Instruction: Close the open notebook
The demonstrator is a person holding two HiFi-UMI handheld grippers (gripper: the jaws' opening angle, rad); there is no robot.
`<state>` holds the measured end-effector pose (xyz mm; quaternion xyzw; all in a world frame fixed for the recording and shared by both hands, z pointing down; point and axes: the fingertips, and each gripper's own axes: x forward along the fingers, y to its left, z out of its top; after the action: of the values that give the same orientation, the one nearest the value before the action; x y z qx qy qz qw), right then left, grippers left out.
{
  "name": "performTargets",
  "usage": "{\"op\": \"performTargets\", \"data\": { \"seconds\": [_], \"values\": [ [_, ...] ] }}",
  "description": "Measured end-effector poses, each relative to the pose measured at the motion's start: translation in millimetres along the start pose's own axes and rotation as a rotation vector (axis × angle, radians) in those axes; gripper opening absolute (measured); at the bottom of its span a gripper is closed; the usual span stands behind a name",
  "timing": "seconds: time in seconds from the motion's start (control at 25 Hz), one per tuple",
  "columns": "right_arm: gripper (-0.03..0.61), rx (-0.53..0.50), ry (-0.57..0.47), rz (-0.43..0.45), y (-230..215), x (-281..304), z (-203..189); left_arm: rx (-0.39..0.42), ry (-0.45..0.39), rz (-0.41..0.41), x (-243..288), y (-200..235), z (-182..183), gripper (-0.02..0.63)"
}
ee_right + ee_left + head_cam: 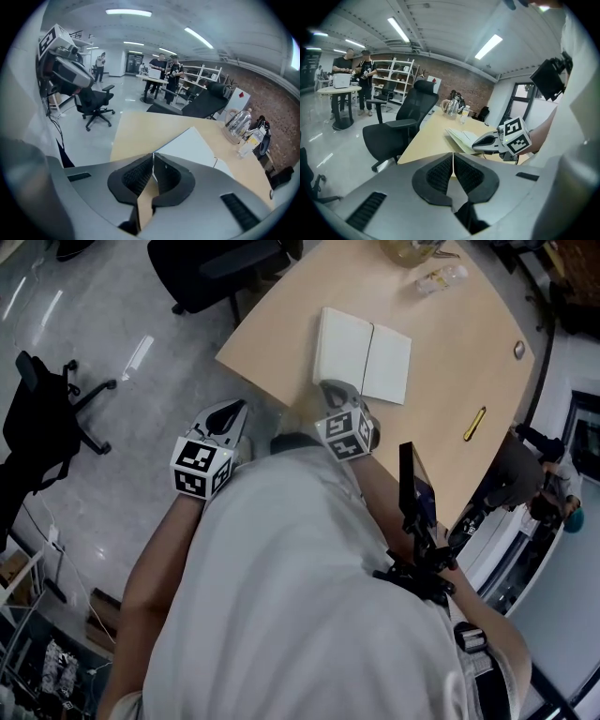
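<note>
The jaws of the right gripper (153, 159) are shown clenched, tip against tip, with nothing caught between them. They are held at the near edge of the open notebook (364, 354), by the corner of its left page; contact with the paper cannot be made out. The jaws of the left gripper (453, 158) are likewise pressed together and empty. That gripper is held to the near left of the notebook, off the counter (281, 320) and above the grey floor (122, 465). Both grippers are carried by a person (300, 596) in a pale shirt, seen from above.

The notebook is laid open and flat on the pale wooden counter, with both white pages exposed and its spine running away from the person. A yellow pen (474, 424) is seen lying to the right of the notebook, well apart from it, near the counter's edge. A clear bottle (441, 279) is stood beyond the notebook, with a glass kettle (236, 123) just past it at the far end. A black office chair (216, 268) is drawn up to the counter beyond and to the left of the notebook. A second chair (47, 418) is parked on the floor well to the notebook's left. Several people (164, 65) are seen standing far beyond the notebook, near white shelving (201, 75).
</note>
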<state>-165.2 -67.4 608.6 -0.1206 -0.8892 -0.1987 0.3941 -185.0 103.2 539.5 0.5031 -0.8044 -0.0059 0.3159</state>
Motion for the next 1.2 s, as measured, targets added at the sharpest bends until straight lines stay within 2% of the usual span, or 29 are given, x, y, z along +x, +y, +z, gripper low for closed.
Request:
{"op": "performTargets", "data": {
  "seconds": [0.32, 0.72, 1.2],
  "values": [
    [0.023, 0.057, -0.064, -0.052, -14.1, -21.3, 8.1, 0.047, 0.026, -0.071, 17.9, -12.3, 6.5, 0.012],
    [0.023, 0.133, -0.129, -0.164, -34.1, -51.6, 10.4, 0.12, 0.062, -0.141, 40.3, -18.2, 21.1, 0.012],
    [0.023, 0.204, -0.11, -0.329, -69.7, -83.8, -18.2, 0.186, 0.088, -0.196, 57.4, -39.6, 31.1, 0.012]
  ]
}}
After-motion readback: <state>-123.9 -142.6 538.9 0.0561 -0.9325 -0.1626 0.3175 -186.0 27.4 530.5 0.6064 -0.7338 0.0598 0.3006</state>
